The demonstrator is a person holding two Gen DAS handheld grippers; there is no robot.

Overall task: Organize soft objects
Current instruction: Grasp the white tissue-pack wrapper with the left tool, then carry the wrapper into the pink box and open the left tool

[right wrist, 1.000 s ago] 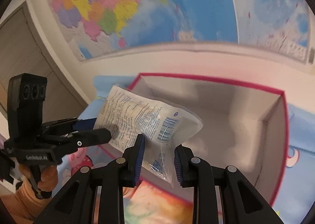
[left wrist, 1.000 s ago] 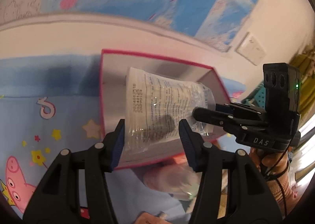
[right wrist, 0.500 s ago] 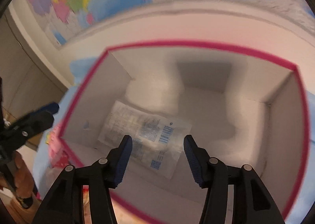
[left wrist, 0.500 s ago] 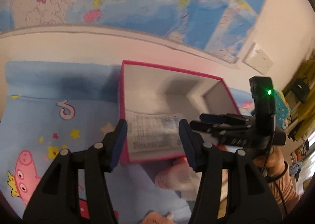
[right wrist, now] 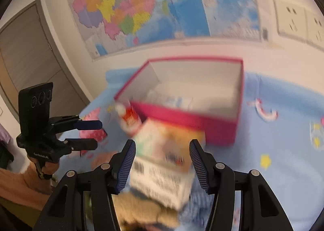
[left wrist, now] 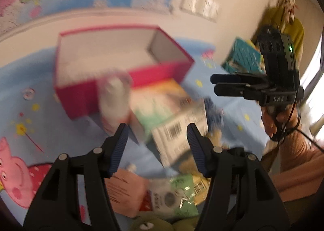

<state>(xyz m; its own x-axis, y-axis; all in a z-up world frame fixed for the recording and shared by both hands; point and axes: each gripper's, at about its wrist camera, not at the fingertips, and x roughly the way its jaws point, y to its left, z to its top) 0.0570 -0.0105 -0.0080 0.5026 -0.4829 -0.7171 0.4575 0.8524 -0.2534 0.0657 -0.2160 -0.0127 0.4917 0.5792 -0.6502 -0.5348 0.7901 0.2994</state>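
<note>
- Both grippers have pulled back from the pink-walled box (left wrist: 121, 81): a second ago they held a clear printed pouch over it between them, and that pouch now lies inside, a pale blur behind the near wall in the right wrist view (right wrist: 172, 100).
- At lower left of the left wrist view, a peach-coloured pouch (left wrist: 123, 192) waits on the blue cartoon sheet (left wrist: 26, 81).
- Just left of centre, a white bottle with a red label (left wrist: 113, 101) leans against the box's near wall.
- The left gripper (left wrist: 157, 147) has nothing between its pads, and its jaws are opening.
- Centre, a colourful carton with a barcode (left wrist: 174, 117) lies just before the box, resting on other items.
- Lower centre, green and white sachets (left wrist: 178, 194) and a green plush (left wrist: 149, 224) are not yet sorted.
- The right gripper (right wrist: 162, 162), about half open, is empty, with the carton below it.
- One soft item looks stowed; most of the pile remains.
</note>
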